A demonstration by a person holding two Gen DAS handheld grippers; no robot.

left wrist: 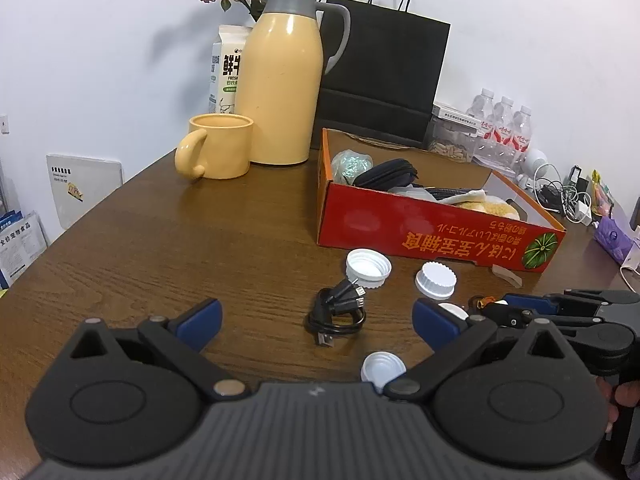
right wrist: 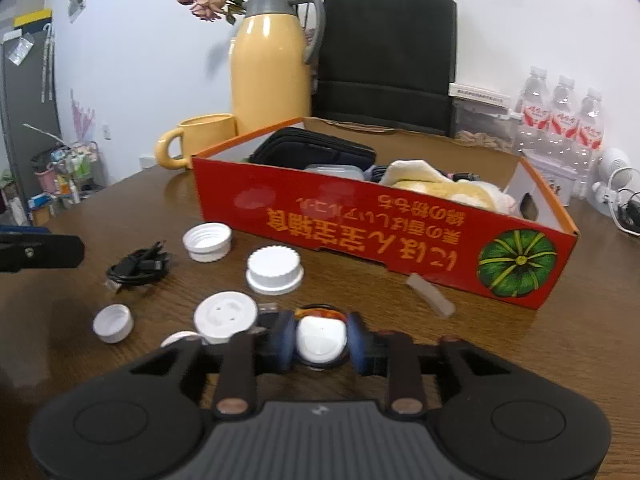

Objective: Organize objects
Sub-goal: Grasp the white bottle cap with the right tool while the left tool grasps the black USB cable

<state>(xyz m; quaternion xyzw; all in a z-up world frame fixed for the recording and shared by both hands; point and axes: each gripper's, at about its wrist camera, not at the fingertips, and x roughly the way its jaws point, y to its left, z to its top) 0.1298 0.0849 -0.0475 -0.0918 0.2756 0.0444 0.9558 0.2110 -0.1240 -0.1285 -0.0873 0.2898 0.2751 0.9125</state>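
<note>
My right gripper (right wrist: pixel 320 340) is shut on a small white rounded device (right wrist: pixel 320 338) low over the table, in front of the red cardboard box (right wrist: pixel 360 224). My left gripper (left wrist: pixel 316 320) is open and empty, its blue pads either side of a coiled black USB cable (left wrist: pixel 338 314). White bottle caps lie around: an upturned cap (left wrist: pixel 368 268), a ribbed cap (left wrist: pixel 436 278) and a small cap (left wrist: pixel 382 370). A white disc (right wrist: pixel 226 316) lies just left of the right gripper. The box holds a black pouch (right wrist: pixel 316 150) and a yellow cloth (right wrist: pixel 440 190).
A yellow thermos (left wrist: pixel 280 80) and yellow mug (left wrist: pixel 218 146) stand behind on the wooden table (left wrist: pixel 160 240). A black paper bag (left wrist: pixel 380 80) stands behind the box. Water bottles (right wrist: pixel 560 116) and tangled chargers (left wrist: pixel 568 196) are at the far right.
</note>
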